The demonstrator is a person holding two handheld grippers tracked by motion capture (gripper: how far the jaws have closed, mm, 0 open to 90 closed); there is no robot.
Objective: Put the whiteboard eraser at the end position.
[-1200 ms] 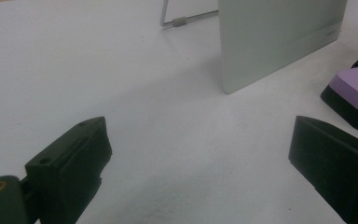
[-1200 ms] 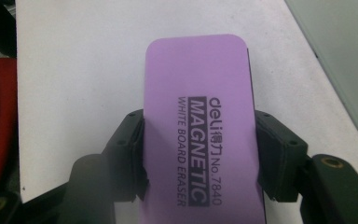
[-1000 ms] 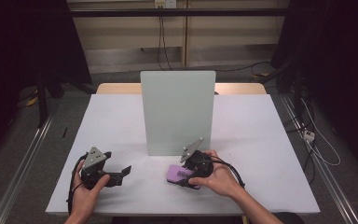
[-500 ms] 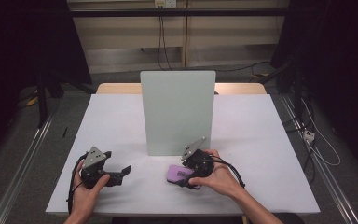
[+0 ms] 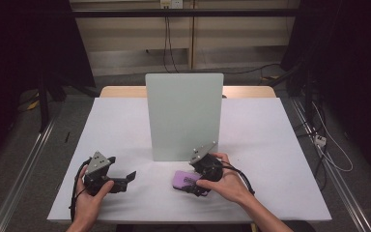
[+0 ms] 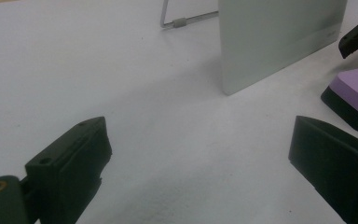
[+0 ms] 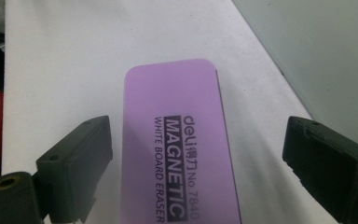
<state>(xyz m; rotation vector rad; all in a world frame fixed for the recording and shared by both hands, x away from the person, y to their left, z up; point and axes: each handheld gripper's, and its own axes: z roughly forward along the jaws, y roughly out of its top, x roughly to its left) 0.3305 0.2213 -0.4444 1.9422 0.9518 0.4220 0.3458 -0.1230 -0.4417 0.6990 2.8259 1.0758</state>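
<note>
Between the just-opened right gripper (image 7: 196, 163) jaws lies a purple eraser (image 7: 179, 144), unheld.

A recording laboratory or test studio is seen, not a home or shop. A plain white tabletop (image 5: 125, 125) is set on a wooden base that shows at its far edge, and it is flanked by metal rails (image 5: 24, 164) laid along the grey floor on both sides. Dark curtains (image 5: 24, 43) are hung at the left and right, closing the bay off. Cables (image 5: 168, 29) are run down the pale back wall from a socket (image 5: 170, 4) at the top, and more leads with a connector (image 5: 320, 140) are strewn on the floor beyond the tabletop's right edge. An upright pale-green board (image 5: 183, 116) is stood on a wire stand (image 6: 179, 21) near the tabletop's middle.
</note>
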